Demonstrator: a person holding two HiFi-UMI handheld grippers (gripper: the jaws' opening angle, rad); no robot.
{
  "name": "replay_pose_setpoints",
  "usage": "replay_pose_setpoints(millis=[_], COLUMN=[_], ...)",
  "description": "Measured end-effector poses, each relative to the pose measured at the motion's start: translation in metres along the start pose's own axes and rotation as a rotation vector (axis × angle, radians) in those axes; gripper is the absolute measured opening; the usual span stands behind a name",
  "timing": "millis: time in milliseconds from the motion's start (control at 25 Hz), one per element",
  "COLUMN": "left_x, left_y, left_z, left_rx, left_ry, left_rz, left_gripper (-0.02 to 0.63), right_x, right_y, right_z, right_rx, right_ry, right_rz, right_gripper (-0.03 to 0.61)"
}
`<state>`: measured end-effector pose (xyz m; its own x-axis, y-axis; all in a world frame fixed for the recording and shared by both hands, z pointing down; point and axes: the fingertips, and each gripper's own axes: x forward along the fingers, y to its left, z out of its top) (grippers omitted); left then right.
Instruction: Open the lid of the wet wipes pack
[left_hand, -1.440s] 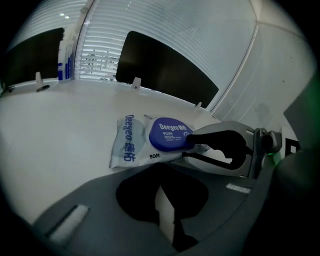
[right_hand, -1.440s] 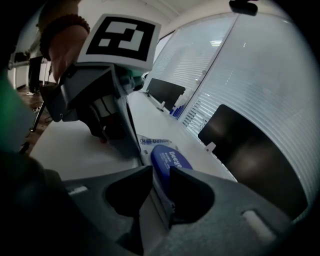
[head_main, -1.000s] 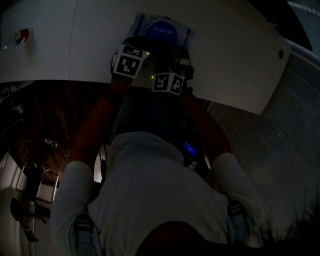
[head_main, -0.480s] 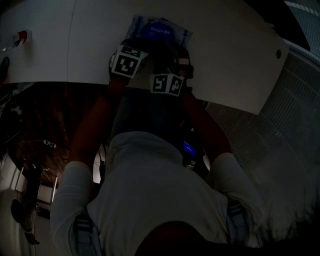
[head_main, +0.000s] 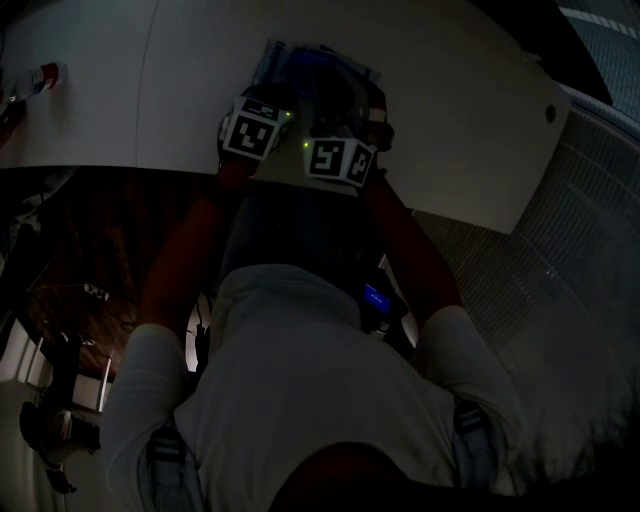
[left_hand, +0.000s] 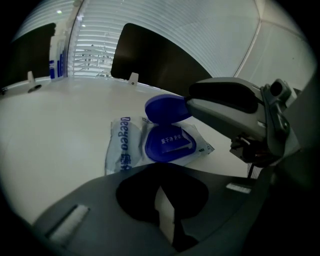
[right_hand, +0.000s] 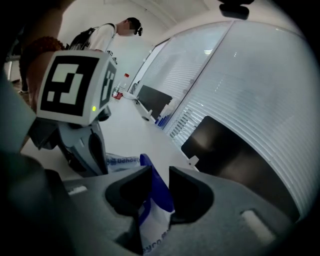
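left gripper view puts the left gripper lowest in our sight, its jaws drawn almost together with only a thin pale sliver between them. we see nothing gripped there, and we cannot tell whether that sliver is table or film. just ahead of those jaws the wet wipes pack lies flat on the white table, its printed end toward the left and its blue oval base toward the right. above that base the round blue lid stands tipped up off the pack, hinged at its far edge. to the right of it the right gripper reaches in and meets the lid's rim. its own view confirms the hold: the two jaws are closed to a narrow gap with the blue lid pinched between them, and the pack hangs close below. head view is too dark to add more than both grippers side by side over the pack at the table's near edge. we judge the task nearly done, since the lid is already off its seat and raised. what seems left is to swing it fully back and let go.
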<state>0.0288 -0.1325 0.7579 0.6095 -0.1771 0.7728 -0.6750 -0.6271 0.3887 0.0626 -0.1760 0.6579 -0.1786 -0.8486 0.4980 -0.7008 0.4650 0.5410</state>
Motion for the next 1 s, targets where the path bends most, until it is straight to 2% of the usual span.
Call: replay_pose_setpoints(millis=[200, 440, 1000], left_x=[-0.003, -0.005, -0.002], left_y=[0.002, 0.003, 0.002], left_z=[0.001, 0.001, 0.003], left_rx=[-0.011, -0.015, -0.016], left_ry=[-0.003, -0.004, -0.016], left_rz=[-0.013, -0.012, -0.018], left_gripper=[0.003, 0.003, 0.003], right_x=[0.019, 0.046, 0.088], right_y=[-0.024, -0.04, -0.029], right_z=[-0.002, -0.017, -0.055], right_rx=[0.019, 0.015, -0.029], right_ry=[0.018, 0.045, 0.123], right_rz=[-0.03, -0.02, 0.06], right_gripper=[0.106, 0.107, 0.096])
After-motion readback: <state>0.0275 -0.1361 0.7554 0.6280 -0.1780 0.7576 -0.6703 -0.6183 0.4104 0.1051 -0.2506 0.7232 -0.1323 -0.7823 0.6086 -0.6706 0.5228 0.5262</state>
